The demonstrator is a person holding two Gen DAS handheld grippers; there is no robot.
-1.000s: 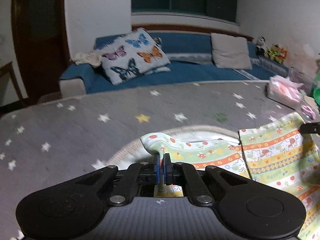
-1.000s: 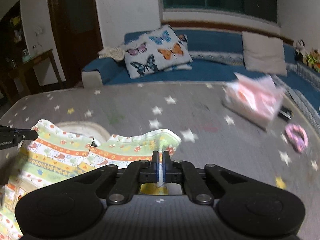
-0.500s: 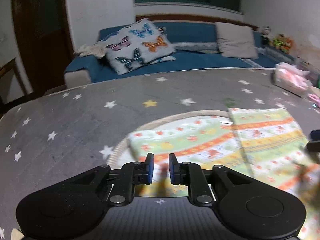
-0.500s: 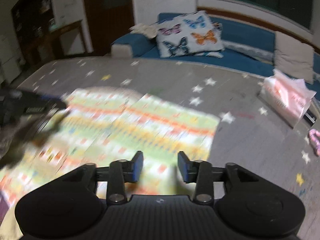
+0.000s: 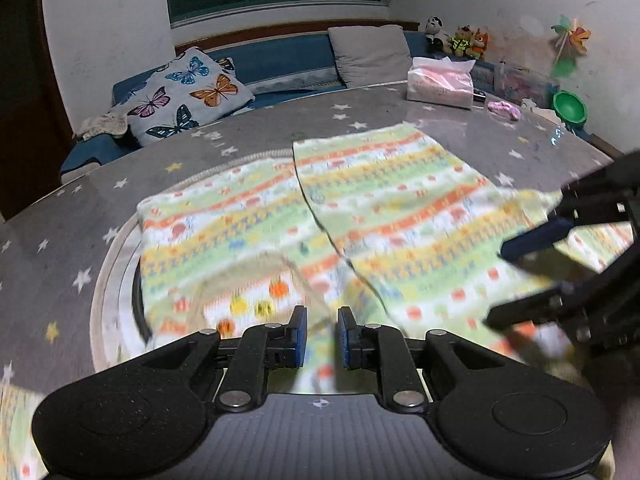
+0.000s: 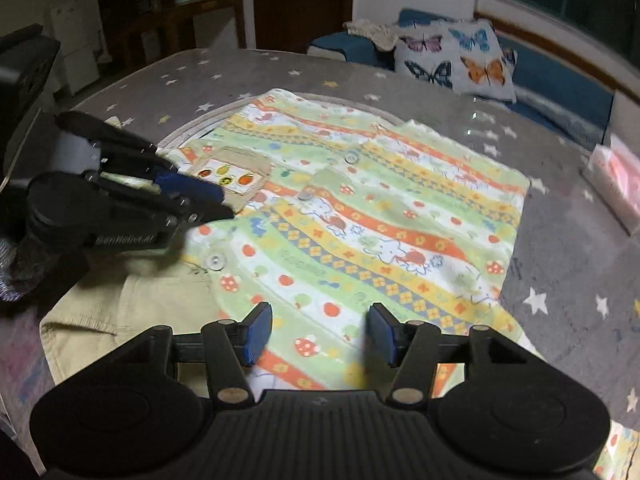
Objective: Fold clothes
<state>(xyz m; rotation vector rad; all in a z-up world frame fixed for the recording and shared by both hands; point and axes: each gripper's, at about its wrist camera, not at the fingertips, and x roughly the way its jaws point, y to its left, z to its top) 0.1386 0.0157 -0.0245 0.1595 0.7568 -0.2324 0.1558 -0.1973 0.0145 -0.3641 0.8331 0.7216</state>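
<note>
The patterned shirt [image 6: 360,216] lies spread on the grey star-printed counter [image 6: 568,264], its two front halves meeting in a line down the middle.

The left gripper [image 5: 322,338] hovers over the near edge of the shirt with its jaws a little apart and nothing pinched between them. The right gripper [image 6: 320,334] is above the near hem of the shirt; its jaws are opening and only bare cloth shows under the gap.

A risk, in my judgement: the cloth looks soft and thin, so a next pinch on the shirt may take only one layer, and the fold would come out crooked. Also the buttons [image 6: 215,261] on the shirt could catch a jaw.

The fabric is cotton-like, with orange, yellow and green stripes, and a beige collar [image 6: 120,308] lies at the shirt's left end.
</note>
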